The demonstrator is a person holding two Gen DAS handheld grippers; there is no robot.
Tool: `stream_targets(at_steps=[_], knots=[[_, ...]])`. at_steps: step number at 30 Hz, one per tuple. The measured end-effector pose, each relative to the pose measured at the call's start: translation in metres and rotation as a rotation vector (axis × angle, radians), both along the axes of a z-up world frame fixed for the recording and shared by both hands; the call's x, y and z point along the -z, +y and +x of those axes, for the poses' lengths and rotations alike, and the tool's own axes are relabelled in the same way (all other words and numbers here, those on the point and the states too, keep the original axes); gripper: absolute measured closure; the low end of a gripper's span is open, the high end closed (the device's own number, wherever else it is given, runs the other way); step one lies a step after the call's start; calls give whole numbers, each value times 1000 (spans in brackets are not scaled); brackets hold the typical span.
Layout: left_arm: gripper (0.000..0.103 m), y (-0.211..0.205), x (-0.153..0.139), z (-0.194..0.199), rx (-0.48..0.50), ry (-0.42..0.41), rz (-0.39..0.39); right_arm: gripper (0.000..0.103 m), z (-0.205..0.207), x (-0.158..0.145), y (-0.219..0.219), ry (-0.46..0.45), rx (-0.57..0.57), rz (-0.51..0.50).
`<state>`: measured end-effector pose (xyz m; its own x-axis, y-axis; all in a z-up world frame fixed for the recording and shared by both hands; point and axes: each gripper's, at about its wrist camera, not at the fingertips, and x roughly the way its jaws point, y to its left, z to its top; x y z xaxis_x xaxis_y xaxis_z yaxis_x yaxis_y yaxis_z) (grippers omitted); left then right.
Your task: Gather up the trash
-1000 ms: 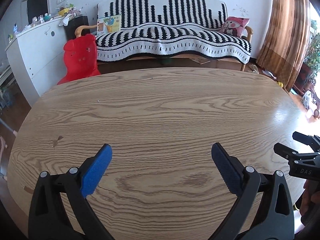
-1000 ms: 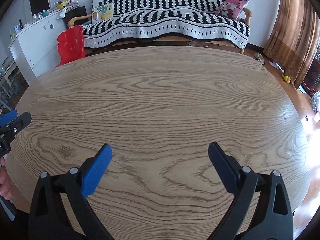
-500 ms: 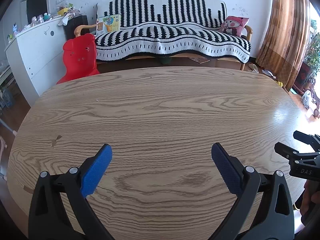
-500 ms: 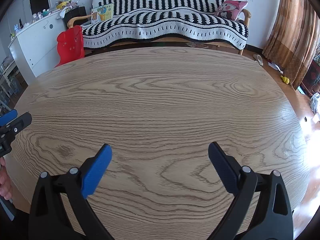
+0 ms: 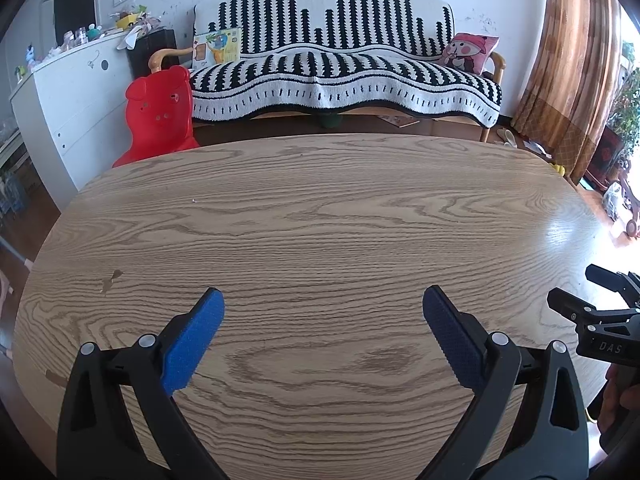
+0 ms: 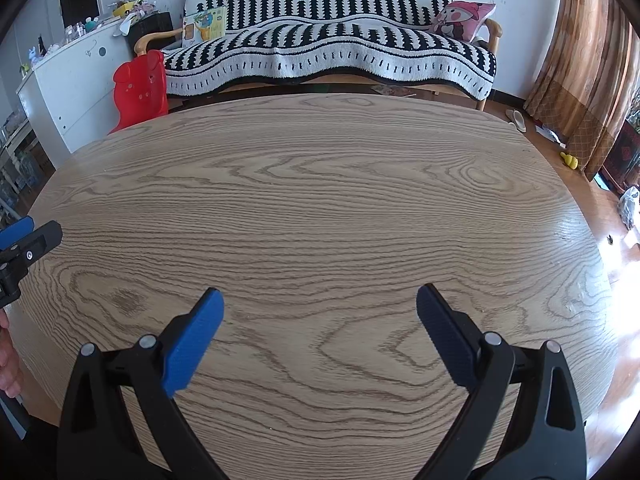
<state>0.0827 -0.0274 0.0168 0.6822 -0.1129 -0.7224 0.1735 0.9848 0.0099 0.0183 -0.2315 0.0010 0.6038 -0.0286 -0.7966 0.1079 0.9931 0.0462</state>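
My left gripper (image 5: 322, 300) is open over the near part of a round wooden table (image 5: 320, 220), with nothing between its blue pads. My right gripper (image 6: 318, 300) is also open above the same table (image 6: 320, 200) and holds nothing. No trash shows on the tabletop in either view. In the left wrist view the right gripper (image 5: 588, 292) pokes in at the right edge, held by a hand. In the right wrist view the left gripper (image 6: 24, 236) appears at the left edge.
Behind the table stands a sofa (image 5: 344, 76) with a black-and-white striped cover and a pink cushion (image 5: 470, 52). A red plastic chair (image 5: 158, 116) and a white cabinet (image 5: 76, 96) are at the back left. Brown curtains (image 5: 568, 60) hang at the right.
Both views have shifted very slightly; the grippers stay open and hold nothing, and the tabletop looks the same.
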Motion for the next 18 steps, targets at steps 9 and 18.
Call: stream_targets(at_steps=[9, 18], knots=[[7, 0, 0, 1, 2, 2, 0, 9, -1, -1, -4, -2, 1, -1], [7, 0, 0, 0, 3, 5, -1, 9, -2, -1, -5, -2, 0, -4]])
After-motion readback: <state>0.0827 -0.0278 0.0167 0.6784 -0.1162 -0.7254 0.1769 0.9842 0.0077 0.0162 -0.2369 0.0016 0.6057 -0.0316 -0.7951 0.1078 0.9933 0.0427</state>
